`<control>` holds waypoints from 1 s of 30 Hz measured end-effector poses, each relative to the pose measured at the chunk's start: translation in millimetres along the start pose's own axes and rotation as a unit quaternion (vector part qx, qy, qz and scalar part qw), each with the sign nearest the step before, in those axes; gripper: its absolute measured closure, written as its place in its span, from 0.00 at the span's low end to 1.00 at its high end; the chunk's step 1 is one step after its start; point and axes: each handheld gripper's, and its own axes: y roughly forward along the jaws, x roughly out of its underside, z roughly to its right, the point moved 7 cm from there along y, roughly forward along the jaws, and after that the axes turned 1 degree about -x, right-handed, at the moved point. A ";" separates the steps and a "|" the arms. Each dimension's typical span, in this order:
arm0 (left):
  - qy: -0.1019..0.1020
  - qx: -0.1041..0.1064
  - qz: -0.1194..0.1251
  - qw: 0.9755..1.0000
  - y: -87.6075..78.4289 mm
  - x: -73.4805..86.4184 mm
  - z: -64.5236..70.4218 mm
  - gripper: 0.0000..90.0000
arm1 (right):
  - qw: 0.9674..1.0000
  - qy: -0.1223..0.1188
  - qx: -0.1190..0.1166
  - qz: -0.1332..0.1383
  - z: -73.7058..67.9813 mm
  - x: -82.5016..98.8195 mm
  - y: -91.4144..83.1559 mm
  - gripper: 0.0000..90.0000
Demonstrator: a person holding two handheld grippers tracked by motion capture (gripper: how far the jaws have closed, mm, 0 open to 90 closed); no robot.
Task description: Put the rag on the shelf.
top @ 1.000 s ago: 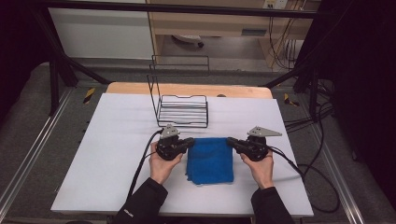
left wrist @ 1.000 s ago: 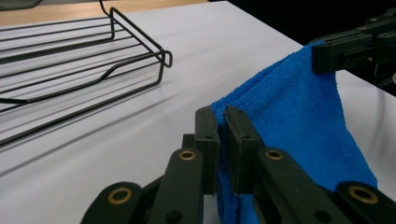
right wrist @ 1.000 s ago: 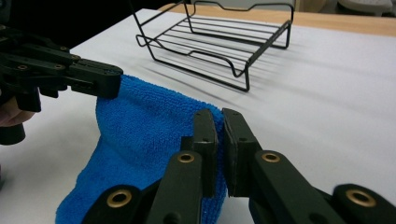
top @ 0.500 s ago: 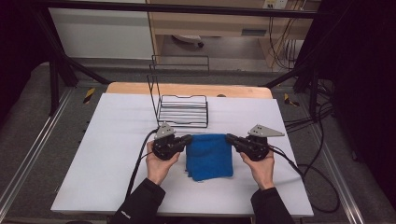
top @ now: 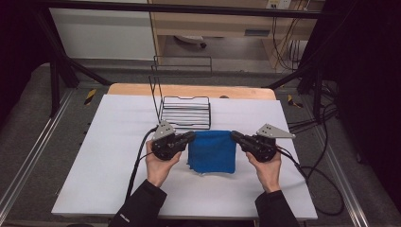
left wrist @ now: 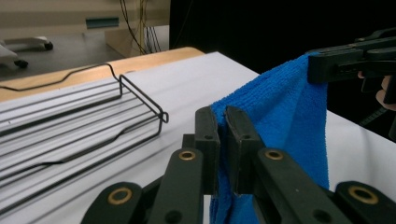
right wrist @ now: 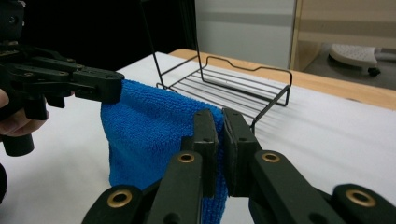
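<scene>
Cloth (top: 212, 151), blue and folded, hangs over the white table (top: 94, 156), stretched between the two grippers with its lower edge close to the surface. The left gripper (top: 190, 137) is clenched on its upper left corner, and the right gripper (top: 235, 135) is clenched on its upper right corner. Just behind the cloth stands a black wire rack (top: 185, 112) on the table.
</scene>
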 end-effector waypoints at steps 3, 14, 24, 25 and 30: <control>0.004 0.000 0.009 1.000 -2.9 -6.2 0.3 0.93 | 1.000 -0.005 0.002 0.011 -2.5 -5.6 -2.4 0.95; 0.011 -0.004 0.042 0.999 -13.5 -28.9 1.7 0.93 | 0.998 -0.018 0.015 0.053 -11.2 -28.5 -9.2 0.95; 0.016 -0.017 0.070 0.997 -27.6 -52.8 -5.3 0.94 | 0.996 -0.037 0.024 0.082 -22.5 -51.1 -6.0 0.95; 0.018 -0.020 0.073 0.997 -29.3 -55.2 -6.1 0.93 | 0.995 -0.040 0.027 0.086 -23.7 -53.8 -5.4 0.95; 0.020 -0.027 0.087 0.996 -37.5 -67.2 -11.6 0.94 | 0.993 -0.047 0.031 0.103 -30.1 -66.3 -0.9 0.95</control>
